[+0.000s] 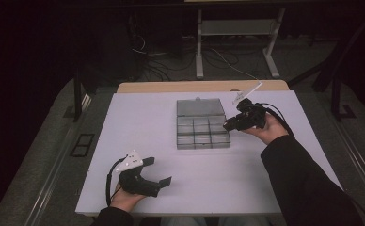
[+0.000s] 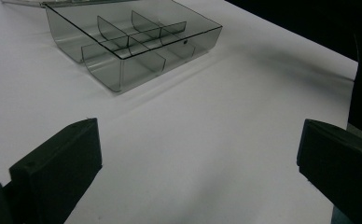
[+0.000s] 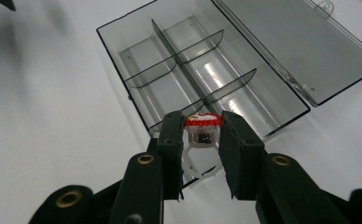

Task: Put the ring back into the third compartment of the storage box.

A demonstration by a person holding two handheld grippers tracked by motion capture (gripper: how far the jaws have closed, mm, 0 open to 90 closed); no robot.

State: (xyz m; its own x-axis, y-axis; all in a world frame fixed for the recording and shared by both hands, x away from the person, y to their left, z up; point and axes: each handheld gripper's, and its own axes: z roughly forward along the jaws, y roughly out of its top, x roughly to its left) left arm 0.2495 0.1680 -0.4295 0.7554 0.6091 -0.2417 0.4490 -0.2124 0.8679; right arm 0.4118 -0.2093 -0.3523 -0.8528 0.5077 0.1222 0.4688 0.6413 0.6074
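right tool (image 3: 202,140) with red-topped ring (image 3: 202,127) over organizer box (image 3: 137,60) edge

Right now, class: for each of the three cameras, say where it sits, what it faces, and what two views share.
High view: above the table, looking forward and down; both forearms, left tool, right tool.
Left gripper view: on the left tool, facing the clear compartment box; open jaws.
Right gripper view: on the right tool, shut on a red-topped ring.
Shared: the box.
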